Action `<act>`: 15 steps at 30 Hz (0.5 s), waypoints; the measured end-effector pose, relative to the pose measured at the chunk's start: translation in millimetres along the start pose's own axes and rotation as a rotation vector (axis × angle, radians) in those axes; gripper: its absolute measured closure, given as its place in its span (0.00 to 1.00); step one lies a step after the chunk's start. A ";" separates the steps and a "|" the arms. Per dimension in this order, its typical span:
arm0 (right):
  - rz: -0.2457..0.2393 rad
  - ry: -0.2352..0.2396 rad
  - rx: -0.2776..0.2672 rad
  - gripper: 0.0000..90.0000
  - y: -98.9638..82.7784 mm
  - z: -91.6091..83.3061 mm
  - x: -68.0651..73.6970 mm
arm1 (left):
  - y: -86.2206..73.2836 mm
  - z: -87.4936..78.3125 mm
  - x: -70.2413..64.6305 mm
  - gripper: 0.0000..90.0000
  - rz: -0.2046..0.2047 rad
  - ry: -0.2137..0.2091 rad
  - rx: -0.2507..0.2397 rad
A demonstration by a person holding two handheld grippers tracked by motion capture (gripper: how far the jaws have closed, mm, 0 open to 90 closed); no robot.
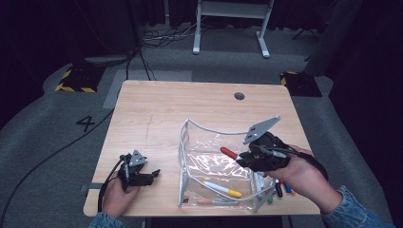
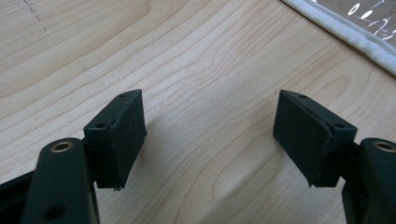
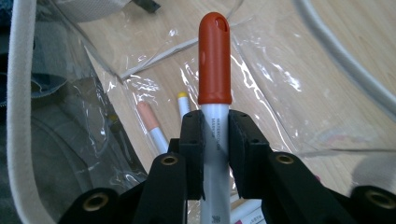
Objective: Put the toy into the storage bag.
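Note:
A clear plastic pouch [image 1: 209, 161] with a white zip edge lies open on the wooden table [image 1: 157, 109]. My right gripper [image 1: 243, 156] is shut on a white marker with a red cap [image 1: 228, 152], its cap pointing left over the pouch. In the right gripper view the red-capped marker [image 3: 214, 60] stands clamped between both pads above the pouch's plastic [image 3: 261, 65]. Inside the pouch lie a yellow-capped marker [image 1: 223, 189] and a peach-capped marker [image 1: 205, 201]. My left gripper [image 1: 156, 173] rests open on the table left of the pouch, nothing between its fingers [image 2: 119, 135].
Several loose coloured markers [image 1: 278, 187] lie under my right hand near the table's front right. A round cable hole [image 1: 239, 96] sits at the table's far edge. The pouch's white edge [image 2: 355, 32] runs past the left gripper's upper right.

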State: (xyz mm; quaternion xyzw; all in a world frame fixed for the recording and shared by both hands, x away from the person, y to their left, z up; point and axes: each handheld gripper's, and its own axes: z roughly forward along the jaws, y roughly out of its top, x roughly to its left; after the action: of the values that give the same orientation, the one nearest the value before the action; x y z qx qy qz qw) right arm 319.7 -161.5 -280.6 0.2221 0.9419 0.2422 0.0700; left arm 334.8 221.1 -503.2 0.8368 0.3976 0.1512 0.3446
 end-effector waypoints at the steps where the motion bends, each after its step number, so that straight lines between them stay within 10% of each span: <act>1: -0.009 0.008 0.013 0.85 2.2 3.7 2.2 | 0.0 0.1 0.1 0.28 0.001 0.000 -0.001; 15: -0.103 0.098 0.209 0.85 19.1 63.9 20.1 | 0.0 0.3 -0.2 0.28 -0.003 -0.003 -0.002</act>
State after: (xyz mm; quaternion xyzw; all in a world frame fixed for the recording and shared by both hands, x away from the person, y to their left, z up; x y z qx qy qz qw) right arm 324.5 -110.3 -327.6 0.1672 0.9745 0.1493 0.0130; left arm 334.9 220.7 -503.4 0.8362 0.3983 0.1496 0.3462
